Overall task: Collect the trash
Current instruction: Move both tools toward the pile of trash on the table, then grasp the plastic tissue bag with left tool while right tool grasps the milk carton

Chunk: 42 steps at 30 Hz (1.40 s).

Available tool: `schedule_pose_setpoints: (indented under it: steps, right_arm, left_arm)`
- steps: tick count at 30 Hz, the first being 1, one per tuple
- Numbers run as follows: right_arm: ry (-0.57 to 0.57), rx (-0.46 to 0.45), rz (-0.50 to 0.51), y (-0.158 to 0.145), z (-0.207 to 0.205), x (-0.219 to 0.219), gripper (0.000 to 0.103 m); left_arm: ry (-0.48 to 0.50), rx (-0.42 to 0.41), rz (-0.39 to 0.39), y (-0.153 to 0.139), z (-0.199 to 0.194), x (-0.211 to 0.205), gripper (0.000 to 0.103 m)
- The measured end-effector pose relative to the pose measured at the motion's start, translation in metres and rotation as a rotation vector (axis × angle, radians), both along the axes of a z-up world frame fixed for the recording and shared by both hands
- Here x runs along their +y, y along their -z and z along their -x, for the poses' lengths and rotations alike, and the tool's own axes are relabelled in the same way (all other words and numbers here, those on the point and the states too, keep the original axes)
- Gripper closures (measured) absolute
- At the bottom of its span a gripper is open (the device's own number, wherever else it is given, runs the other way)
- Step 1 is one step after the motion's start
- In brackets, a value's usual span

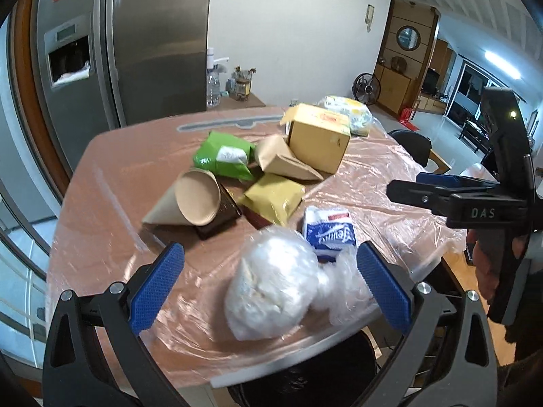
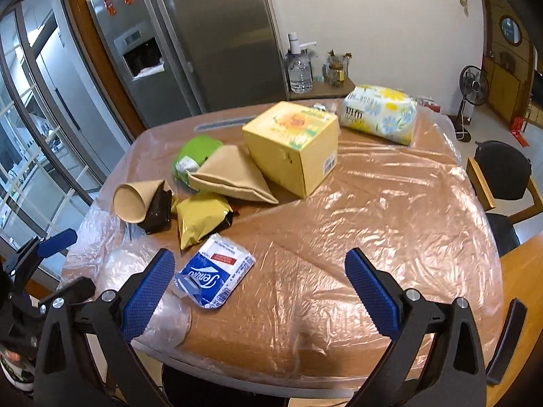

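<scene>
A clear plastic bag (image 1: 271,285) stuffed with white material lies at the table's near edge, between the fingers of my open left gripper (image 1: 271,285); its crumpled tail reaches the right pad (image 1: 383,285). Just behind it is a blue tissue pack (image 1: 329,234). My right gripper (image 2: 259,295) hovers open and empty over bare table, with the same tissue pack (image 2: 213,278) by its left finger. Farther back lie a paper cone cup (image 2: 130,200), a dark wrapper (image 2: 157,215), an olive packet (image 2: 200,218), a green wrapper (image 2: 195,156) and a brown paper bag (image 2: 234,174).
A yellow box (image 2: 295,146) and a flowered tissue pack (image 2: 380,112) stand at the back of the film-covered table (image 2: 390,220). A black bin (image 1: 305,383) sits below the near edge. A fridge (image 2: 203,40) stands behind and a chair (image 2: 502,173) to the right.
</scene>
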State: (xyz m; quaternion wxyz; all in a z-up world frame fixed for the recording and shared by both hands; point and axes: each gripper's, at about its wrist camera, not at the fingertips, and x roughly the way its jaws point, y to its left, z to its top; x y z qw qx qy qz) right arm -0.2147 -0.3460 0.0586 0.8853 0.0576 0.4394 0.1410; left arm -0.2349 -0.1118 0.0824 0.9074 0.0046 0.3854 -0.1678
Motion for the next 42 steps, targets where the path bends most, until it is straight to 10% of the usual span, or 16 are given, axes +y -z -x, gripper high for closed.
schedule_pose_setpoints:
  steps: [27,42]
  right_arm:
    - [-0.009,0.306,-0.148,0.059,-0.025,0.031,0.024]
    - [-0.054,0.241,-0.007,0.055,-0.024,0.053,0.031]
  left_arm:
    - [0.144,0.083,-0.038,0.039,-0.001,-0.006,0.001]
    - [0.164,0.068,-0.121,0.051,-0.009,-0.012,0.004]
